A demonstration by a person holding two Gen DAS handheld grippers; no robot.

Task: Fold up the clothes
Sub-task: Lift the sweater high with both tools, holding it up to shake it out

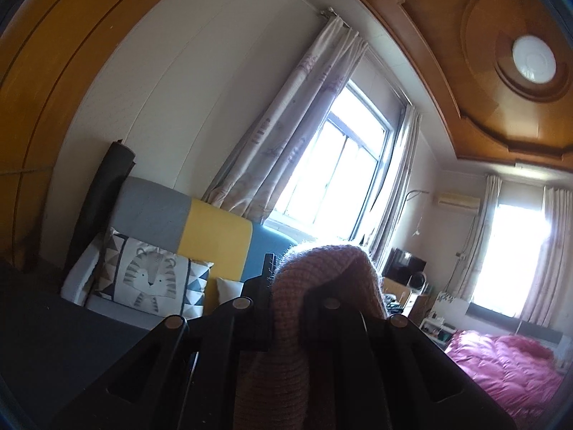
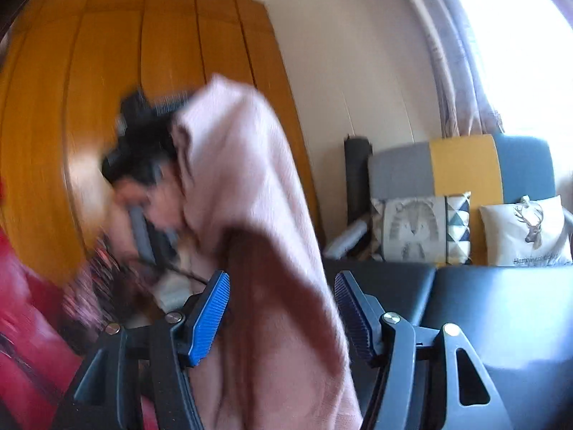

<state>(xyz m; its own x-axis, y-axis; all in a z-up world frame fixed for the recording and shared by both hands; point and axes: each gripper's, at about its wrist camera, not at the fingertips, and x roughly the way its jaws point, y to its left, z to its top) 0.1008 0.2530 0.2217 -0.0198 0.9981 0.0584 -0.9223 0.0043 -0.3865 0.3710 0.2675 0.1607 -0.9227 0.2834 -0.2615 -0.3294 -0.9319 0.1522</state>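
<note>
Left wrist view shows the left hand-held gripper (image 1: 286, 286) pressed together on a fold of pink knitted garment (image 1: 322, 279), whose ribbed, fuzzy weave bulges up over the black fingers and hangs down between them toward the lens. Behind it stands a padded headboard (image 1: 215, 229) in grey, yellow and blue blocks, with a square cushion (image 1: 150, 279) printed with a tiger face and triangles leaning against it. Pale patterned curtains (image 1: 286, 136) hang in soft pleats beside a bright window, and a glossy magenta quilt (image 1: 508, 365) lies rumpled at lower right.

Right wrist view shows the right hand-held gripper (image 2: 283, 311) spread wide, its blue ribbed pads (image 2: 209, 319) standing clear of the cloth that drapes between them. The garment (image 2: 250, 215) falls here as a long, soft, blurred sheet from a raised peak at upper left. A smooth black padded bench (image 2: 501, 304) with a seam lies at right, and glossy orange wood panels (image 2: 107, 71) fill the left.
</note>
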